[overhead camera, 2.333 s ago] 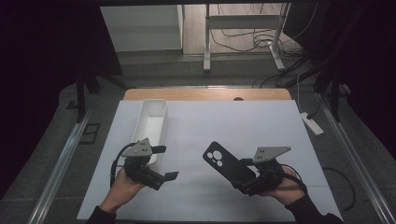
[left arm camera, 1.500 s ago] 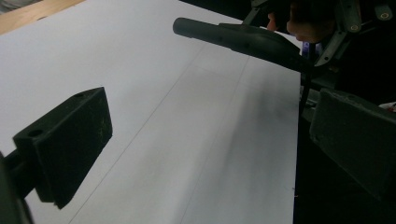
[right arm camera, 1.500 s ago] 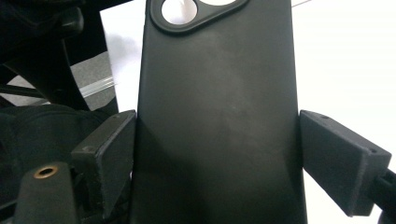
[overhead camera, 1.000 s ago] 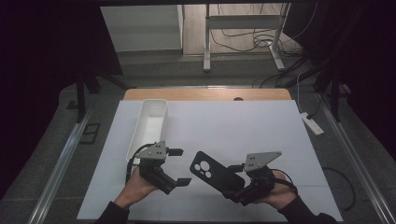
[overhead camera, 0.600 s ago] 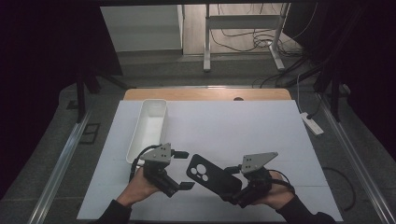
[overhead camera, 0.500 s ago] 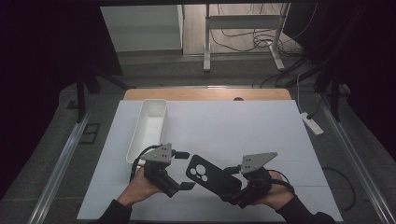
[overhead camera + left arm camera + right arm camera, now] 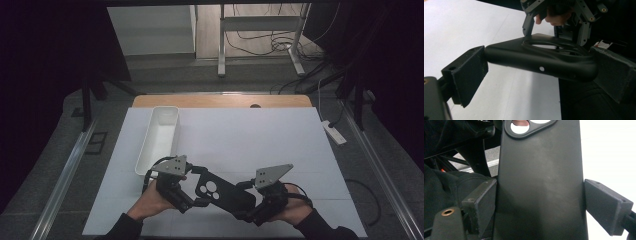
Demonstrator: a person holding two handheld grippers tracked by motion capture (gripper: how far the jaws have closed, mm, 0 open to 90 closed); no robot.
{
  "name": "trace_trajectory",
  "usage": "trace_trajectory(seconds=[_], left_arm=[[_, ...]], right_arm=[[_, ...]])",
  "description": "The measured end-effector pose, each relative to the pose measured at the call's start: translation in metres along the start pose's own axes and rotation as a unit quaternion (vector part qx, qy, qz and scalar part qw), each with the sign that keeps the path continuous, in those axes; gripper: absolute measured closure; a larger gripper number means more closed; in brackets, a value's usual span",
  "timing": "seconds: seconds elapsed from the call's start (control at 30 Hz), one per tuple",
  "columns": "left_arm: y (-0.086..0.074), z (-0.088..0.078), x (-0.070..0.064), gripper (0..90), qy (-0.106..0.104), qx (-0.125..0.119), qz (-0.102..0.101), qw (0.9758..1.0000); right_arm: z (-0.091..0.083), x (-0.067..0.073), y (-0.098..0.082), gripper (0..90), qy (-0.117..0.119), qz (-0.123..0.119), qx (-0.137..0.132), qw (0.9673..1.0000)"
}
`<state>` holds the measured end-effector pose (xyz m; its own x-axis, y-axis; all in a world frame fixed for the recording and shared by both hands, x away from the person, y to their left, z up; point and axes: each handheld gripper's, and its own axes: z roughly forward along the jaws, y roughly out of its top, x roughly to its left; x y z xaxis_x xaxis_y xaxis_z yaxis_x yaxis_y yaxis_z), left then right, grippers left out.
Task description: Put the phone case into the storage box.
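Black rubbery phone case (image 7: pixel 223 189) hangs in the air between two grippers, just above the white table (image 7: pixel 260 135), near the edge where the person stands.

In the right gripper view, the right gripper (image 7: pixel 540 205) has its two pads pressed on the long sides of the case (image 7: pixel 541 182), one on each side. It is holding the case tight. The camera holes of the case point away from it, at the far end.

In the left gripper view, the left gripper (image 7: pixel 536 72) has the camera end of the case (image 7: pixel 541 60) between its pads. Its jaws have just been closing a little. The case touches both pads, so this gripper grips it too, with its jaws wide.

From the high view, the left gripper (image 7: pixel 192 192) is at the left end of the case and the right gripper (image 7: pixel 252 207) is at the right end. A hand (image 7: pixel 150 200) holds the left one and another hand (image 7: pixel 295 210) holds the right one.

Farther back on the left side of the table lies a long white tray (image 7: pixel 150 150). It is just beside the left gripper.
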<state>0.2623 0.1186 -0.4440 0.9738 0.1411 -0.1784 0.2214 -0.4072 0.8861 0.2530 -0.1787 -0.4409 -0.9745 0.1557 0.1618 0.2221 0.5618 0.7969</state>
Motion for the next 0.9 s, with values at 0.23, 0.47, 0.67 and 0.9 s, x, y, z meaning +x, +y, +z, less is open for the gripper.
trace_trajectory(seconds=[0.23,0.47,0.67,0.9], left_arm=[[-0.0005,0.0024,-0.0008,6.6,-0.008,0.005,0.005,0.9999],[-0.0036,-0.0011,0.0037,10.5,-0.039,-0.013,-0.011,0.9991],[-0.0033,-0.0021,0.0056,12.9,-0.044,-0.010,-0.021,0.9988],[-0.0028,-0.0032,0.0082,15.4,-0.050,-0.016,-0.035,0.9980]], right_arm=[[0.0011,0.0009,0.0000,14.8,0.006,-0.005,0.006,1.0000],[0.0020,0.0008,-0.0012,14.8,0.010,-0.009,0.009,0.9999],[0.0031,0.0005,-0.0013,14.8,0.009,-0.013,0.013,0.9998],[0.0061,0.0004,-0.0014,14.1,0.001,-0.015,0.020,0.9997]])
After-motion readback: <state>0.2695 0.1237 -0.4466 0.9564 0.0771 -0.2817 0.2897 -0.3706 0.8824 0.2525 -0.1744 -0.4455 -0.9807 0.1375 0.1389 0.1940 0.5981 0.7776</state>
